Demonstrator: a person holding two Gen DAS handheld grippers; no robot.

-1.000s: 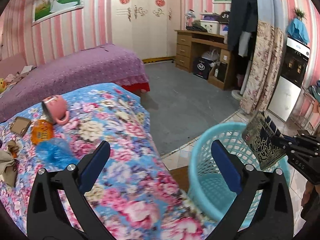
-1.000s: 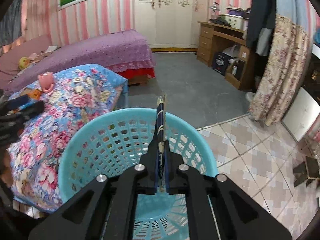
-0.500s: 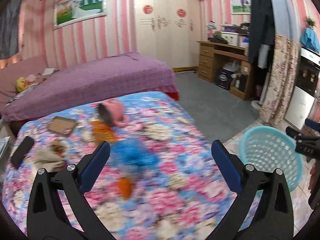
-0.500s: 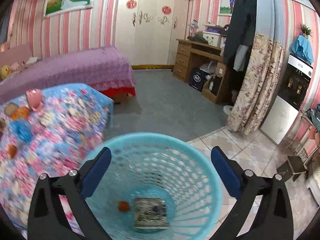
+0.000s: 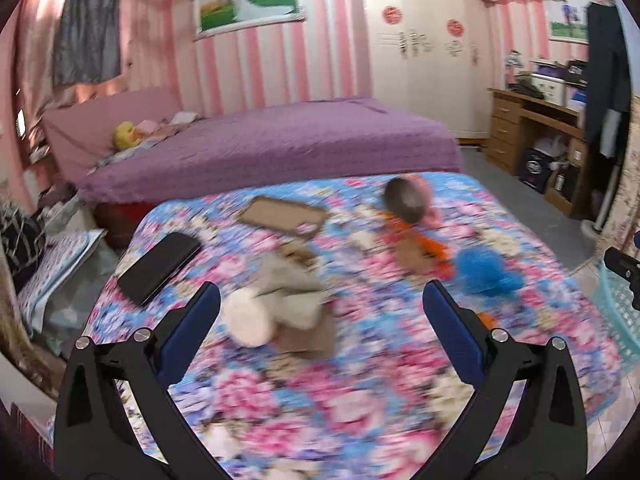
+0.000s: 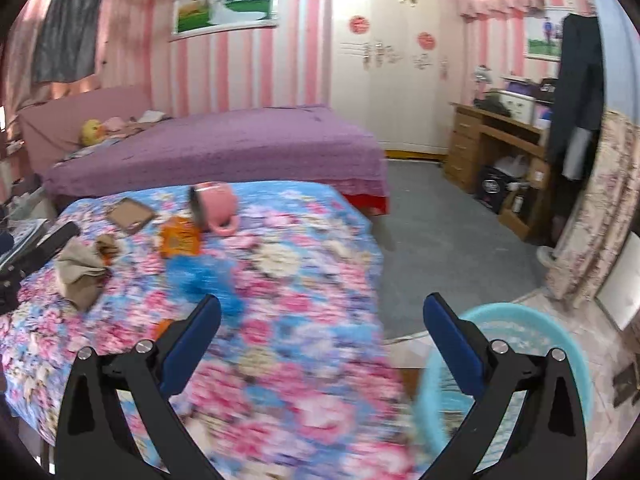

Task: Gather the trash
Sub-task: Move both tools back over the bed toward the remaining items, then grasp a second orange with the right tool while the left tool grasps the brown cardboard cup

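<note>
Blue and pink flowers cover the counter (image 5: 360, 392) where the trash lies scattered: a crumpled beige rag (image 5: 288, 300), an orange wrapper (image 6: 179, 238), a blue plastic wad (image 6: 204, 280), all near a tipped pink mug (image 6: 216, 206) and a black phone (image 5: 160, 268). The left gripper (image 5: 320, 312) hangs over the rag with jaws wide, holding nothing. The right gripper (image 6: 320, 320) is also spread wide and empty, above the counter's edge, with the turquoise basket (image 6: 560, 344) on the floor just beside it.
</note>
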